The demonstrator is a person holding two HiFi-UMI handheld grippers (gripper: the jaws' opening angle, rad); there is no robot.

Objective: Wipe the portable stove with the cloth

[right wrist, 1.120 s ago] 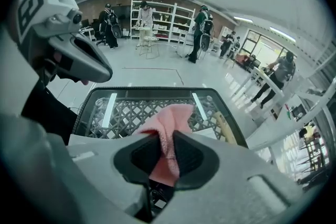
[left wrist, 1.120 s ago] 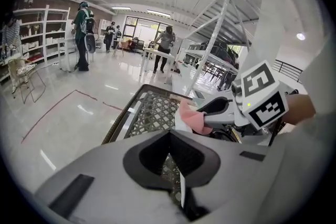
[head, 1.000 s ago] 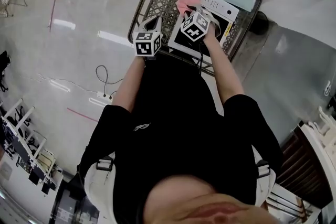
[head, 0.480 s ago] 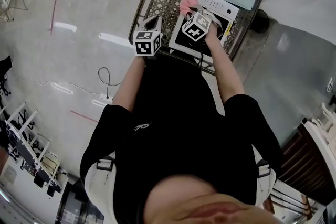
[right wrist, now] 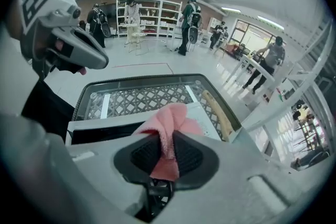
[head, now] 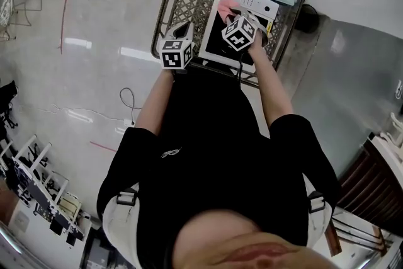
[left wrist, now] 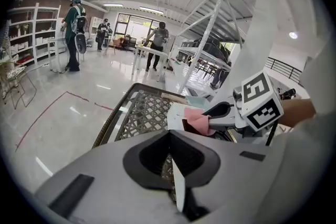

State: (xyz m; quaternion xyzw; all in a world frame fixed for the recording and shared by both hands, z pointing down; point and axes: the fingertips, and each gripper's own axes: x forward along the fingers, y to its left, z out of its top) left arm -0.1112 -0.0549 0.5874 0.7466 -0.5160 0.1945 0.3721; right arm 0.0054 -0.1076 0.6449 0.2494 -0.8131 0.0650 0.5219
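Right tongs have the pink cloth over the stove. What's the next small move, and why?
Probably drag the cloth toward the person across the stove: the right tongs grip it at the control-panel end, and most of its top lies nearer them.

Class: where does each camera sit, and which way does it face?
Head view: on the head, looking steeply down at the stove; torso, arms, left gripper, right gripper show.
Left gripper view: on the left gripper, facing the stove; own shut jaws show.
Right gripper view: on the right gripper, facing over the stove; own jaws grip the cloth.
Shared: both gripper views show cloth and stove.
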